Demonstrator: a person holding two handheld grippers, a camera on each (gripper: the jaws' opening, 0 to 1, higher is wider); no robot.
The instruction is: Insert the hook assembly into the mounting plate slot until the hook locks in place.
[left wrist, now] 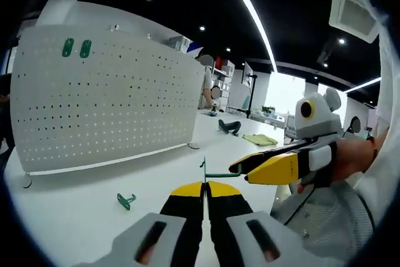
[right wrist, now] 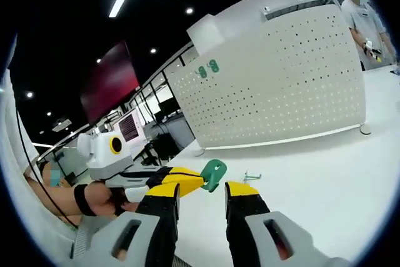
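Observation:
The white pegboard mounting plate (left wrist: 106, 92) (right wrist: 281, 79) stands upright on the table, with two green pieces (left wrist: 76, 47) (right wrist: 207, 68) fixed near its top. My left gripper (left wrist: 204, 187) (right wrist: 199, 181) is shut on a green hook assembly (left wrist: 212, 173) (right wrist: 214, 174), held above the table well short of the plate. My right gripper (right wrist: 209, 191) (left wrist: 242, 169) is open, its fingertips close to the held hook on either side. A second green hook (left wrist: 125, 201) (right wrist: 252, 176) lies loose on the table.
The white table (left wrist: 75, 217) (right wrist: 325, 179) runs out in front of the plate. A black object (left wrist: 229, 127) and a yellow-green cloth (left wrist: 259, 139) lie further back. A person (left wrist: 206, 85) (right wrist: 365, 23) stands beyond the plate's far end.

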